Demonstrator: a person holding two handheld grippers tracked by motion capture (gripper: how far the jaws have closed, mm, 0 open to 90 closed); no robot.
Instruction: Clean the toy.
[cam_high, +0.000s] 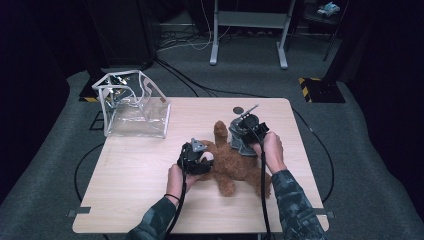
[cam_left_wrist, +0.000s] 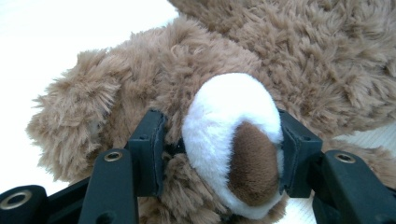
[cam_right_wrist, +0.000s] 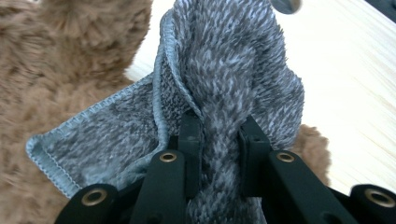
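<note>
A brown plush teddy bear (cam_high: 235, 169) lies on the wooden table (cam_high: 130, 175), right of centre. My left gripper (cam_high: 205, 161) is shut on its white muzzle (cam_left_wrist: 224, 116), which has a brown nose, with one jaw pressed against each side (cam_left_wrist: 223, 156). A grey fuzzy cloth (cam_right_wrist: 233, 60) with a stitched hem rests against the bear's upper body (cam_high: 238, 141). My right gripper (cam_right_wrist: 219, 135) is shut on a bunched fold of that cloth, just above the bear (cam_high: 244, 137). Brown fur (cam_right_wrist: 70, 70) lies left of the cloth.
A clear plastic box with a white frame (cam_high: 135, 107) stands at the table's back left corner. A small dark round disc (cam_high: 238, 110) lies near the far edge, behind the right gripper. The table's left half is bare wood.
</note>
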